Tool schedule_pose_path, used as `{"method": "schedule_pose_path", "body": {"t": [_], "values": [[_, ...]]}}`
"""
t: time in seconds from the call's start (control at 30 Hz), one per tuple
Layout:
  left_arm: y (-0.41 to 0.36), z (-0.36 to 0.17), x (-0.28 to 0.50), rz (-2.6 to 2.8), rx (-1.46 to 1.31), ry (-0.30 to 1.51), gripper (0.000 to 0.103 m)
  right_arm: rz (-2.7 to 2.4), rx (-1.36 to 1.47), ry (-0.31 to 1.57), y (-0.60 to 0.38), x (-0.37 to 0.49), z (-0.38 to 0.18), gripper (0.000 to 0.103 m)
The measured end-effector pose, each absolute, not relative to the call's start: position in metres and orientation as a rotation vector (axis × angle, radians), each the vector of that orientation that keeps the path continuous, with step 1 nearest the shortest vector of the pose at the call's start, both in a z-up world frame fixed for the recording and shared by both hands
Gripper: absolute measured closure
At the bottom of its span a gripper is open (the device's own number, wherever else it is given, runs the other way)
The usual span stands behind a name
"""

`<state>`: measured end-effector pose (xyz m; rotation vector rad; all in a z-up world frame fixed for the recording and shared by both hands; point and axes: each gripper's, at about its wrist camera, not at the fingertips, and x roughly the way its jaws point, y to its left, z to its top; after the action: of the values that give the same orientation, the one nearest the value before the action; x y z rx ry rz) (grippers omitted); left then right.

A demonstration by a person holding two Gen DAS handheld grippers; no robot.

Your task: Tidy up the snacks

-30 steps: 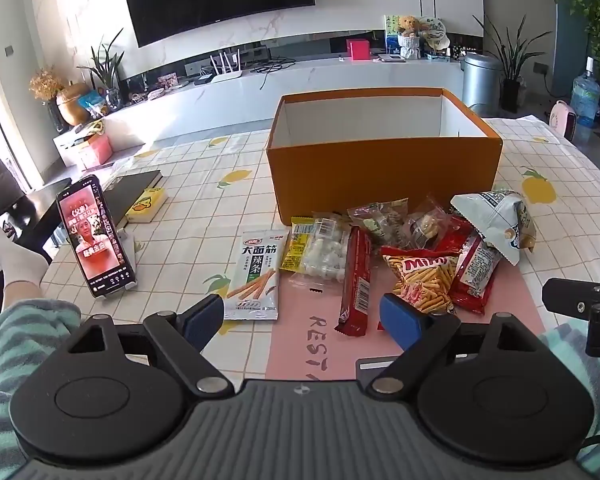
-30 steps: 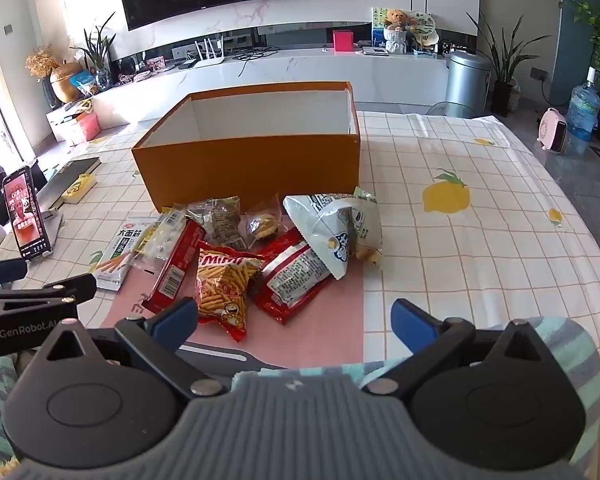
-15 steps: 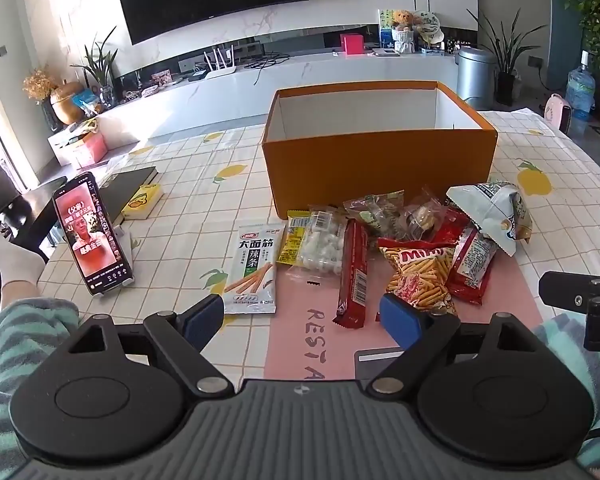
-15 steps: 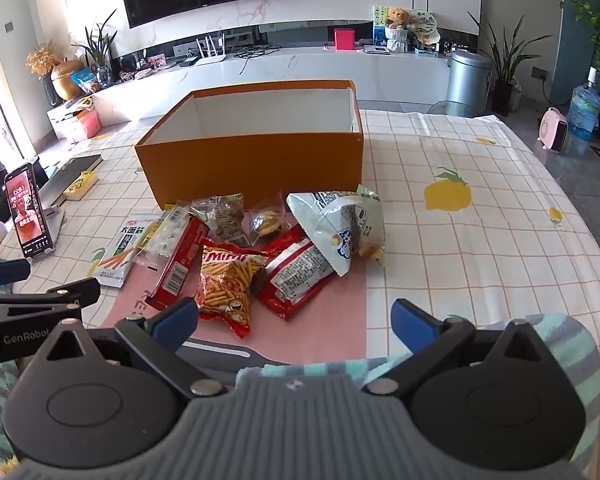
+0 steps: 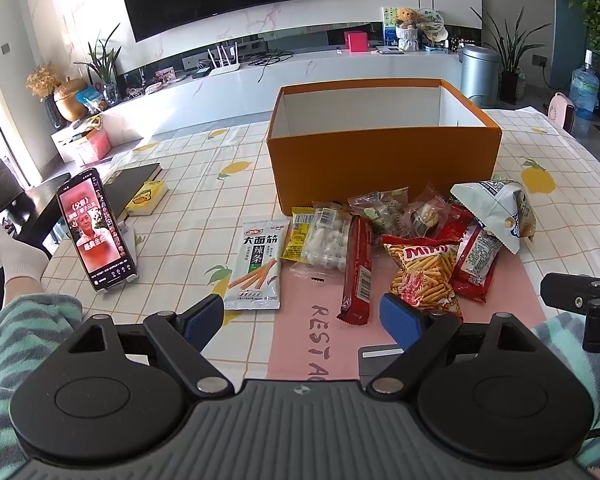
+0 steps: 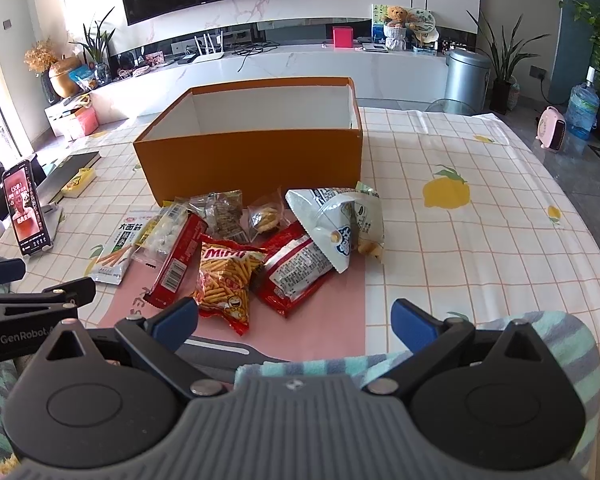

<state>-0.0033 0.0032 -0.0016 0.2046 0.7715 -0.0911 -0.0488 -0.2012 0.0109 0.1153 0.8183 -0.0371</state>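
Now I see both my grippers low at the near edge of the table, and neither one holds anything. My left gripper [image 5: 302, 314] has its two blue fingers spread wide apart, above the pink mat [image 5: 296, 344] with letters on it. My right gripper [image 6: 296, 320] is also spread wide, with nothing between its fingers.

Ahead stands the orange box [image 5: 384, 160], open at the top, its inside white; I see nothing in it, but its floor is hidden from me. The snacks lie in a loose heap just in front of the box. Furthest left is a white packet [image 5: 258, 266] printed with sticks. Beside it lies a clear bag of white candies [image 5: 326, 240], then a long red bar [image 5: 358, 270]. Next comes the yellow Mimi bag [image 6: 224, 280], partly lying over a red packet [image 6: 294, 270]. A white and green bag [image 6: 342, 222] rests at the right end, over that red packet. Two small clear packets [image 6: 224, 216] lie nearest to the box wall.

On the left side a phone [image 5: 96, 228] stands upright with its screen lit, well apart from the snacks.
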Motion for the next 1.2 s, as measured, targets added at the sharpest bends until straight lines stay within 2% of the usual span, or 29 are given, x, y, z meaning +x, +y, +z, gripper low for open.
{"method": "schedule_pose_path", "body": {"t": [1.2], "values": [[0.006,0.0047,-0.0024,-0.089,0.195,0.779,0.0,-0.038,0.105,0.815,-0.1953,-0.0494,0.0111,0.004]]}}
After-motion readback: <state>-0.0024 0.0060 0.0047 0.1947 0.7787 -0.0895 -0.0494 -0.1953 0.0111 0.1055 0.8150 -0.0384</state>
